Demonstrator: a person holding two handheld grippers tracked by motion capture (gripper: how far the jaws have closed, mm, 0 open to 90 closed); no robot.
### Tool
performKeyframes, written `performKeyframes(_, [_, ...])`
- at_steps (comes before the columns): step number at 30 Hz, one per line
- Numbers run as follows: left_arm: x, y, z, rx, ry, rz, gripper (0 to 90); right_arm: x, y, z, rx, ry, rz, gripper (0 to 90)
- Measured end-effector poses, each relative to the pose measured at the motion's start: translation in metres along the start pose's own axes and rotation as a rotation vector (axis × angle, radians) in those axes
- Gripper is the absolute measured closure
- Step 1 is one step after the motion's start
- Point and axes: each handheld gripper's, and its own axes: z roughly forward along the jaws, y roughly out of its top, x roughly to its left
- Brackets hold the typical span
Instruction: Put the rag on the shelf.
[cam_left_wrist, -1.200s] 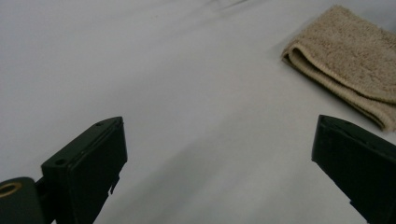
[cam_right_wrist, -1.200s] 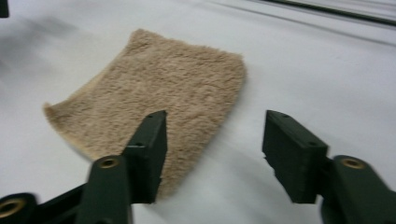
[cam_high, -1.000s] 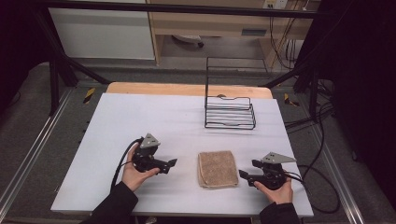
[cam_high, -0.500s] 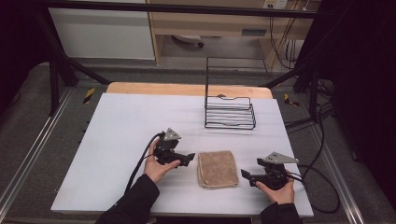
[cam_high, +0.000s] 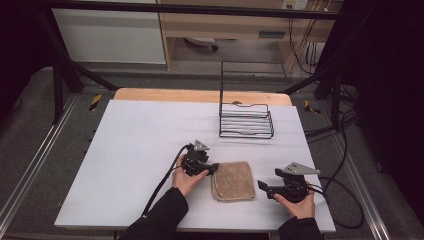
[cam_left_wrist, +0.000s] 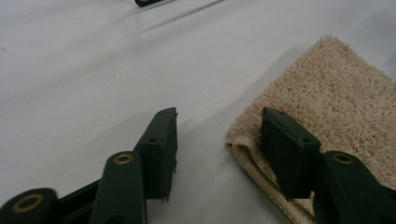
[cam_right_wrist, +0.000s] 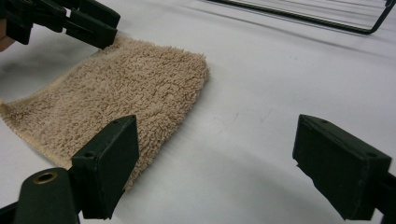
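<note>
While the towel (cam_high: 233, 180) lies folded flat on the white table (cam_high: 135, 150), near its front edge and between the two grippers, the left gripper (cam_high: 212, 169) sits low at the towel's left edge. Its jaws have just been closing and now stand about half open; in the left gripper view one jaw rests over the towel's (cam_left_wrist: 327, 107) folded edge and the other over bare table, with nothing pinched. The right gripper (cam_high: 261, 186) rests just right of the towel, jaws pointing toward it and spread wide, holding nothing; in the right gripper view one jaw overlaps the towel's (cam_right_wrist: 121, 93) near corner. A wire rack (cam_high: 246, 120) stands well behind on the table.
</note>
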Motion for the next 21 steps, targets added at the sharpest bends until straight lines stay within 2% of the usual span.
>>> performKeyframes(4, [0.000, 0.000, 0.005, 0.011, -0.021, -0.023, 56.0, -0.001, 0.001, 0.001, -0.003, 0.003, 0.002, 16.7])
performKeyframes(9, [-0.001, 0.001, 0.006, 0.016, -0.026, -0.031, 61.7, -0.002, 0.004, 0.003, -0.008, 0.013, 0.011, 19.5])
performKeyframes(13, [-0.004, 0.001, 0.007, 0.021, -0.026, -0.019, 67.4, -0.002, 0.007, 0.006, -0.016, 0.023, 0.023, 21.4])
performKeyframes(16, [-0.006, 0.001, 0.008, 0.028, -0.050, -0.026, 74.1, -0.002, 0.009, 0.009, -0.020, 0.028, 0.032, 22.3])
performKeyframes(21, [-0.008, 0.002, 0.008, 0.037, -0.046, -0.017, 77.0, -0.001, 0.013, 0.012, -0.019, 0.035, 0.025, 21.9])
